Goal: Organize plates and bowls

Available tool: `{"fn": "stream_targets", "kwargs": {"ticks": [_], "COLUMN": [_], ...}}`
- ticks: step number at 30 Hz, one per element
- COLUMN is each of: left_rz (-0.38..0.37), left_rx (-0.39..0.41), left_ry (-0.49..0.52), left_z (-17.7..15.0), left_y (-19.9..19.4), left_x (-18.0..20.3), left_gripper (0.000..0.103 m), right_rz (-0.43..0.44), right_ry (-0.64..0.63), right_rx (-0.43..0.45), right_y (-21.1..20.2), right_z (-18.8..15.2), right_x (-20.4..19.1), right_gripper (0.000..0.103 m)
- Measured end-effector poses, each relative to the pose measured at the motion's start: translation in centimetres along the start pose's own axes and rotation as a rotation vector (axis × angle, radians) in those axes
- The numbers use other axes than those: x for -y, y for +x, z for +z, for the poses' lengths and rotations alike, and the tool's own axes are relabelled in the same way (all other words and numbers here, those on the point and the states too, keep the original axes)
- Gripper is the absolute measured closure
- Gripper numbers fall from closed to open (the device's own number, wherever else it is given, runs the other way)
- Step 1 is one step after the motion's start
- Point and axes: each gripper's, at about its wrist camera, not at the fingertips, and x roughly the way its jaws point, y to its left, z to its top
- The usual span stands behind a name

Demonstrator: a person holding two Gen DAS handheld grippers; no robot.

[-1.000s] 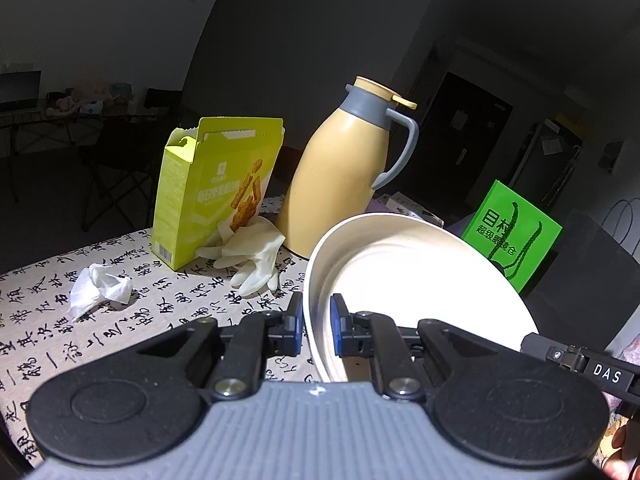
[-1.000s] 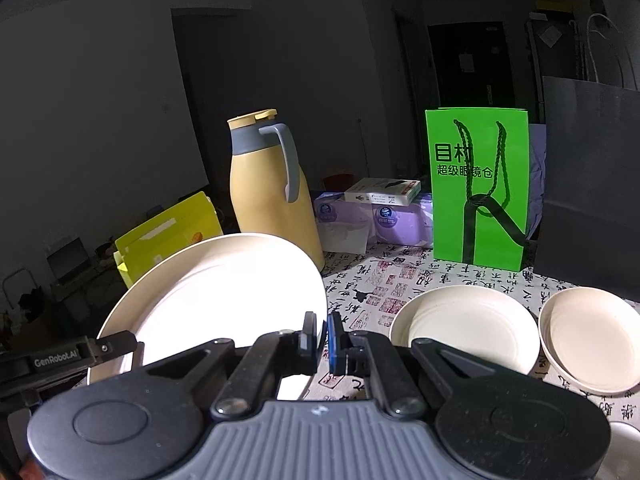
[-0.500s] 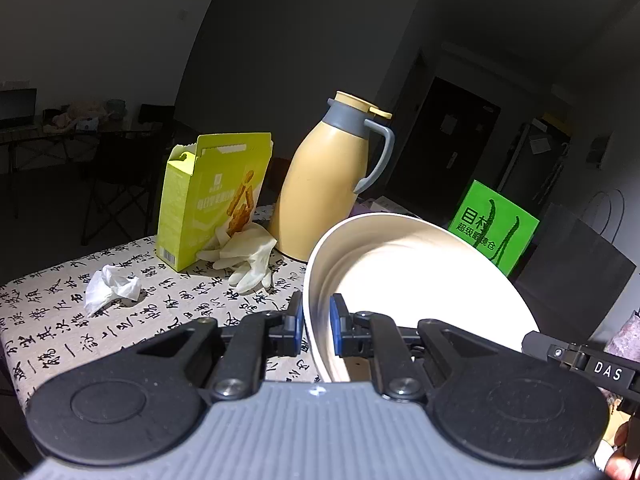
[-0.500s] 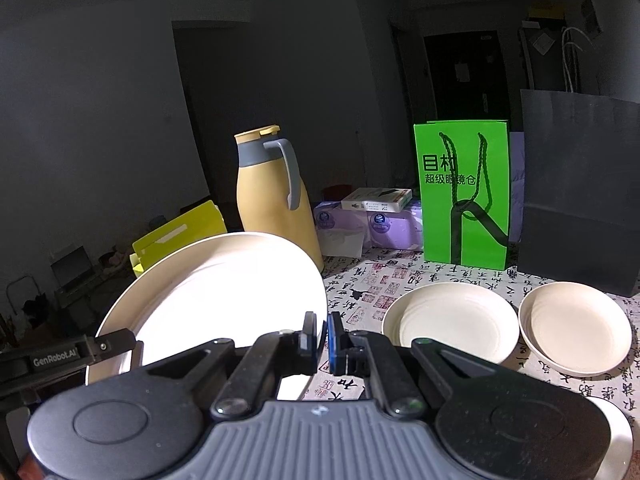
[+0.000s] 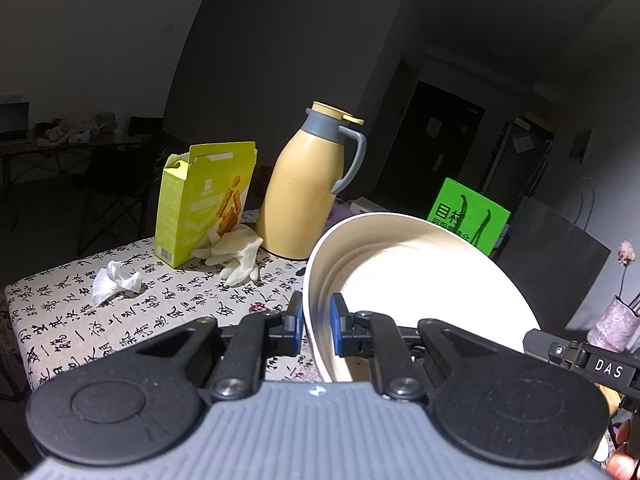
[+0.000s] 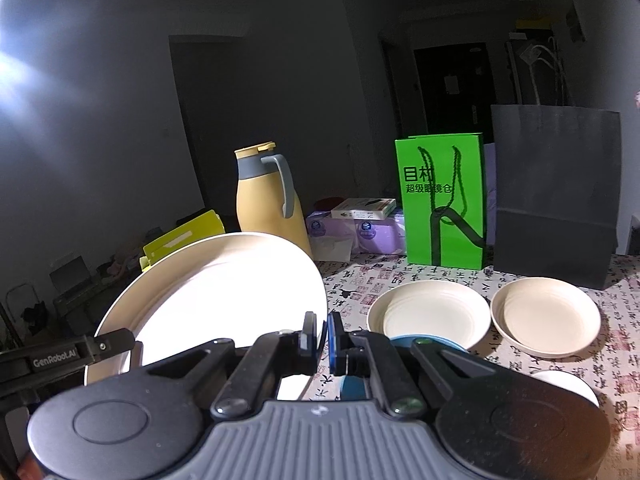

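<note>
A large cream plate is held tilted above the table by both grippers. My left gripper is shut on the plate's left rim, blue pads on either side of the edge. In the right wrist view the same plate glares white, and my right gripper is shut on its right rim. Two cream dishes lie side by side on the tablecloth ahead. A blue bowl is mostly hidden behind the right gripper's fingers. A small white bowl sits at the near right.
A tan thermos jug, an open yellow-green box, pale rubber gloves and a crumpled tissue occupy the left end. A green bag, a black bag and purple tissue packs line the back.
Both grippers drew back and slightly up with the plate still between them. The jug, box and bags look smaller, and more of the dishes on the table shows.
</note>
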Motion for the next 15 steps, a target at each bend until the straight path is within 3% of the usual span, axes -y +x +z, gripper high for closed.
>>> {"fn": "stream_targets", "kwargs": {"ticks": [15], "left_rz": [-0.053], "left_rx": [-0.001], "left_ry": [0.035], "left_z": [-2.1], "left_y": [-3.3], "left_x": [2.1], "left_gripper": [0.090], "right_rz": [-0.043], "right_ry": [0.016], "right_rx": [0.032], "right_y": [-5.1], "right_z": [-1.7], "right_x": [1.6], "right_gripper": [0.098]}}
